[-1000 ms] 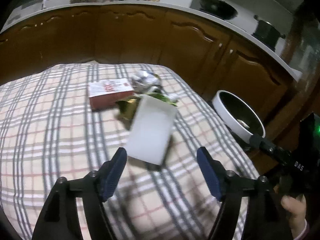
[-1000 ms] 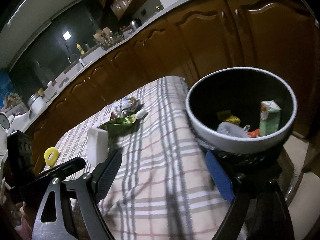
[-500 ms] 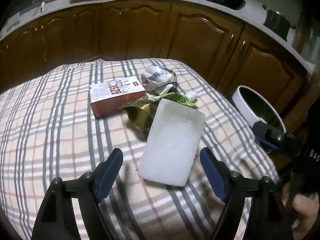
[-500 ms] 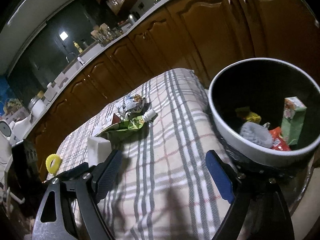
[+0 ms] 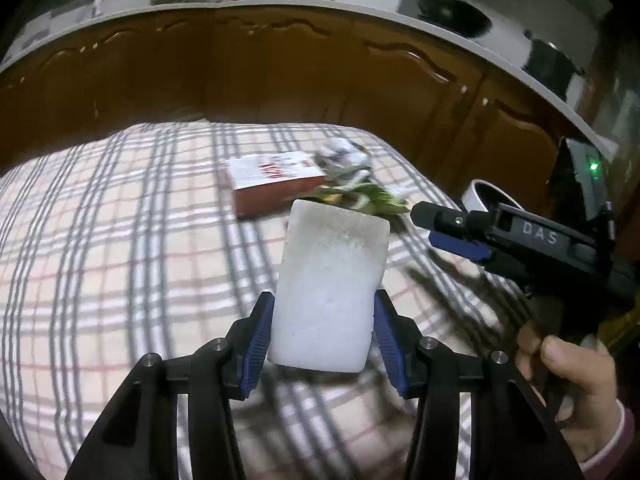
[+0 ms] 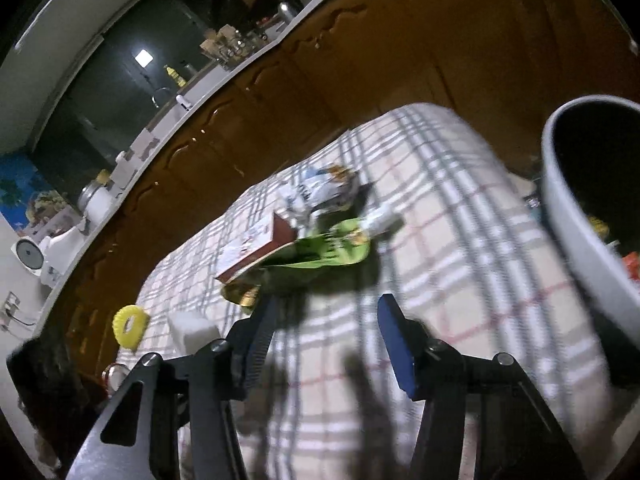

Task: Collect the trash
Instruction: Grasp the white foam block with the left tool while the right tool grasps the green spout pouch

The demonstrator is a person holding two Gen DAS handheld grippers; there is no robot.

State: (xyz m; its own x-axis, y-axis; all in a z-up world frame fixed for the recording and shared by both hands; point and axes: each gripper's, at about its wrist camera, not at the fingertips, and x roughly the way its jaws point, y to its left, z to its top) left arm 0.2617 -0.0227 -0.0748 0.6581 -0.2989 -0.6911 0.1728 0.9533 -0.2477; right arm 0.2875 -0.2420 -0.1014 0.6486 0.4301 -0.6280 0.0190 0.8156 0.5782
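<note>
The white foam block (image 5: 330,292) is sitting w/ its near end right between the blue pads of the left claw (image 5: 323,328), far end sticking out ahead over the checked cloth (image 5: 120,240). Jaws are closing on it; pads look to be touching both long sides, so I'm reading it as gripped (just barely). Judging by looks, it's light, stiff-ish but crushable, grainy so not slippery; taking it across the narrow width near one end, as now, seems fine, tho a long overhang may let it swing.

Ahead of the left claw: red-and-white box (image 5: 276,182), green wrapper (image 5: 376,202), crumpled foil wrapper (image 5: 346,156), all bunched together, touching or overlapping. Right claw (image 6: 326,332) is closing too, nothing between its pads, wrapper pile just ahead of it. Bin (image 6: 576,216) is standing to its right, off the cloth's edge, w/ some trash inside. Yellow ring (image 6: 128,326) off to its left. The right claw itself is crossing the left one's route to the bin, likely the main obstacle.
</note>
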